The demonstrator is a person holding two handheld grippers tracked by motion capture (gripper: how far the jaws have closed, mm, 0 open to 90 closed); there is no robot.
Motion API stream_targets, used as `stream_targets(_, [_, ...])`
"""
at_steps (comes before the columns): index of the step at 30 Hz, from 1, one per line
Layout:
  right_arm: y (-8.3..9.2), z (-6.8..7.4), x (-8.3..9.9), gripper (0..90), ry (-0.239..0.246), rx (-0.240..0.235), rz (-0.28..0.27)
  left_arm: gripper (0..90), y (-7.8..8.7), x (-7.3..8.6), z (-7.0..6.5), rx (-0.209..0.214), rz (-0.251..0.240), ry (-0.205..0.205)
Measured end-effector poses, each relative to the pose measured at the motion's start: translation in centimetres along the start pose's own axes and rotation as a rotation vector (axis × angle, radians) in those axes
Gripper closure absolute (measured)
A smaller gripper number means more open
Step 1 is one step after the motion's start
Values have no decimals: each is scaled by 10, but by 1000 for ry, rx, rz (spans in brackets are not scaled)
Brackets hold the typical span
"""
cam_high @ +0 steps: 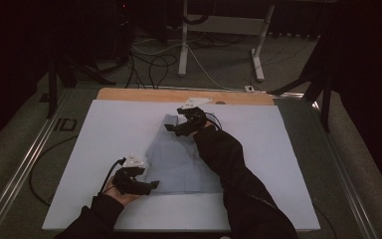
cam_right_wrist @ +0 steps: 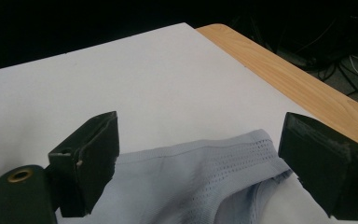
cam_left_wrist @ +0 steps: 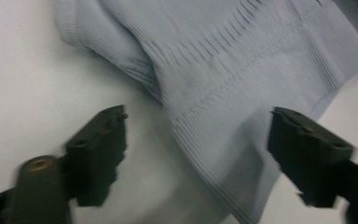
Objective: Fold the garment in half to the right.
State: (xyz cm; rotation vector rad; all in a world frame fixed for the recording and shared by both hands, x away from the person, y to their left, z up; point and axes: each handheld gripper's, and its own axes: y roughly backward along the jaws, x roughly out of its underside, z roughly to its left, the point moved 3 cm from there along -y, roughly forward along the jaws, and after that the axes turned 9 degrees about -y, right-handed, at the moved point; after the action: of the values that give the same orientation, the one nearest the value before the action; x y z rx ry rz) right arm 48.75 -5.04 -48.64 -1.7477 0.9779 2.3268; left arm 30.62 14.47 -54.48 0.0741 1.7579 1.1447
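I see a dim room: grey carpet floor, loose cables trailing at the far side, a white desk frame beyond, dark curtains right, metal rail left.

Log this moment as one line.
left claw: open, at near corner | right claw: open, at far edge | pale blue ribbed knit garment: flat on white board

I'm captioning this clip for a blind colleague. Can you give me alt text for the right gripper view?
The right gripper, jaws wide open, hangs over the edge of a pale blue ribbed garment lying on a white board. A wooden table edge runs beyond the board.
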Motion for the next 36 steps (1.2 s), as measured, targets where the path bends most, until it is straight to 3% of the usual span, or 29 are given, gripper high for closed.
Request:
stream_targets(15, [-5,-2,-1,123,5,3,12,526,-3,4,-9,81,24,7])
stream_targets(18, [-9,-1,-1,124,1,0,22,573,-3,3,-19,123,33,-15])
stream_targets(21, [-11,-1,-1,124,4,-2,21,598,-4,3,-20,122,33,-20])
stream_targets(23, [-17,0,-1,124,-6,-5,26,661,-5,0,-20,128,22,-2])
stream_targets(29, [-26,0,-3,125,-15,1,32,838,-8,-2,-22,132,27,-5])
stream_targets(32, [-30,-3,-4,124,-16,22,35,854,-7,-4,-23,127,13,-8])
stream_targets(36, [-36,-12,-6,124,-51,42,56,858,-5,-6,-23,130,2,-9])
